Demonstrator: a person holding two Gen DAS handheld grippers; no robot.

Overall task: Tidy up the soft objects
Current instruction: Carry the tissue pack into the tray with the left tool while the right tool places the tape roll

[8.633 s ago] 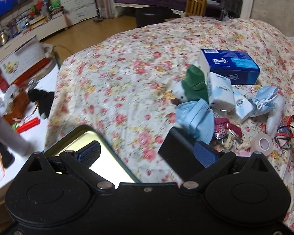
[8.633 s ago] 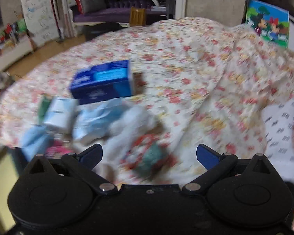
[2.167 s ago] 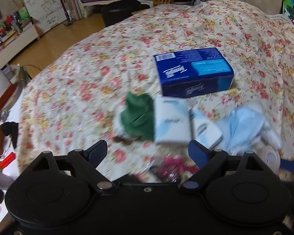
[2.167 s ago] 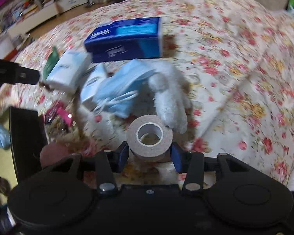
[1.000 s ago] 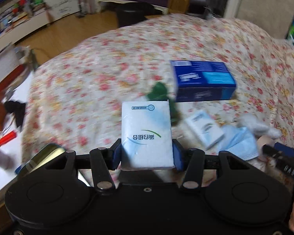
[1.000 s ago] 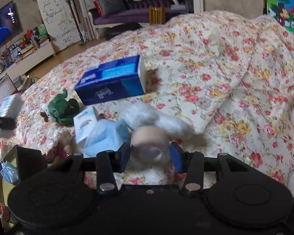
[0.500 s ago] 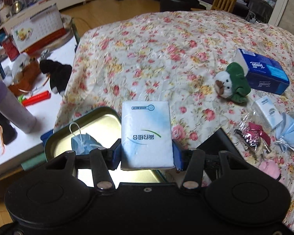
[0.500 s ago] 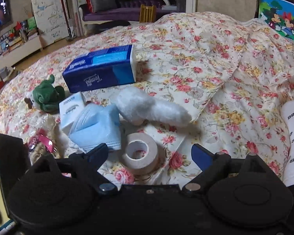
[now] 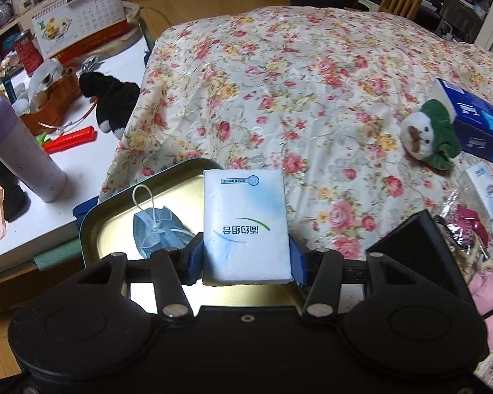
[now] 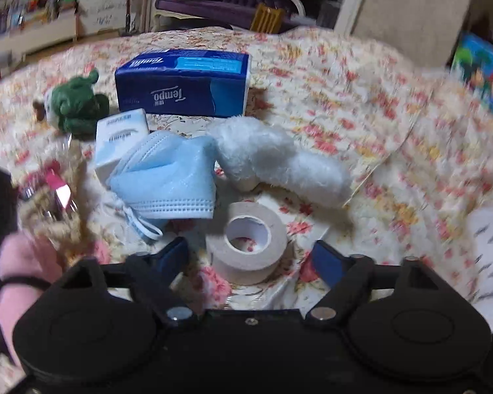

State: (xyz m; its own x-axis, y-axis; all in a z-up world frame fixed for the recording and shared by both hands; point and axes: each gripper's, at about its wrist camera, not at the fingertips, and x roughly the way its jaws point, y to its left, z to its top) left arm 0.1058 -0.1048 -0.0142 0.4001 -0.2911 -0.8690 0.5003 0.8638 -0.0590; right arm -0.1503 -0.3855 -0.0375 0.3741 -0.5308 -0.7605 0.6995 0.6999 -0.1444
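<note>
My left gripper is shut on a white tissue pack and holds it above a gold metal tin at the bed's near edge. A blue face mask lies in the tin. My right gripper is open, its fingers either side of a beige tape roll on the floral bedspread. Beyond it lie a blue face mask, a small tissue pack, a white fluffy toy, a green plush toy and a blue tissue box.
The tin's black lid stands open to the right of my left gripper. A side table on the left holds a purple bottle, a black plush, a red pen and a calendar. Hair clips and a pink item lie at left.
My left gripper carried the tissue pack closer over the tin. My right gripper, open after letting go of the tape roll, has moved down closer around it.
</note>
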